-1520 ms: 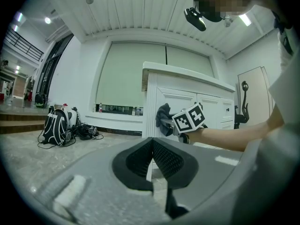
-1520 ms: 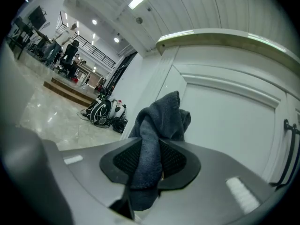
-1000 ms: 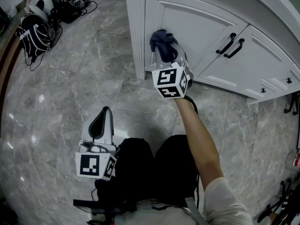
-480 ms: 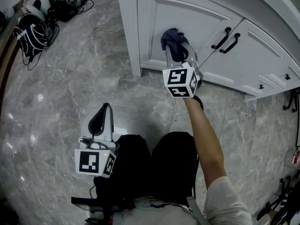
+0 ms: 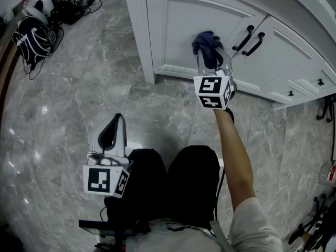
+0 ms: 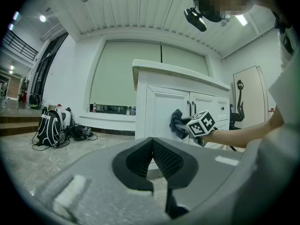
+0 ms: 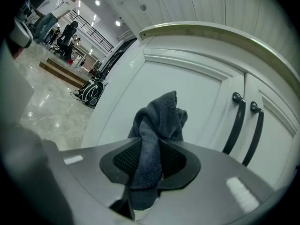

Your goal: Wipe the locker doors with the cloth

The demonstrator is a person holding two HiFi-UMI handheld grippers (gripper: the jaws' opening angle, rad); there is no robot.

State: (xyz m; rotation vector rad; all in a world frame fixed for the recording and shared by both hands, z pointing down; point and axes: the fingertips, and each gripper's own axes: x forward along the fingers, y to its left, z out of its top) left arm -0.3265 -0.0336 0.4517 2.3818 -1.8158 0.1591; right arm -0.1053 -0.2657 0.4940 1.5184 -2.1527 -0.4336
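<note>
- My right gripper (image 7: 149, 159) is clamped on the cloth (image 7: 157, 121). The two black ribbed pads pinch a thick fold of it between them.
- The cloth is one piece of dark blue-grey terry, soft and nubbly. It is crumpled into a loose peak that stands up beyond the gripper's tips, and a short tail hangs below the pads.
- Straight ahead of that gripper is a white locker door (image 7: 183, 78) with a smooth painted face and a raised rectangular panel moulding. In the head view the bunched end of the cloth (image 5: 206, 43) lies against this door, just in front of the right gripper (image 5: 211, 56).
- To the right of the gripper are two slim black bar handles (image 7: 236, 121), each slightly bowed. They stand side by side, one on each of the two doors that meet there.
- My left gripper (image 6: 152, 148) carries nothing. Its two dark textured pads are brought together at the tips, and it hovers low, well back from the doors.
- Each gripper has one cube with black-and-white square markers (image 5: 212, 91), so I count two cubes.
- Below both grippers is the floor (image 5: 68, 93), made of glossy grey veined stone tiles.
- Far to the left of the left gripper (image 5: 116, 124), a black backpack (image 5: 34, 38) with white striping lies on the floor among tangled cables.
</note>
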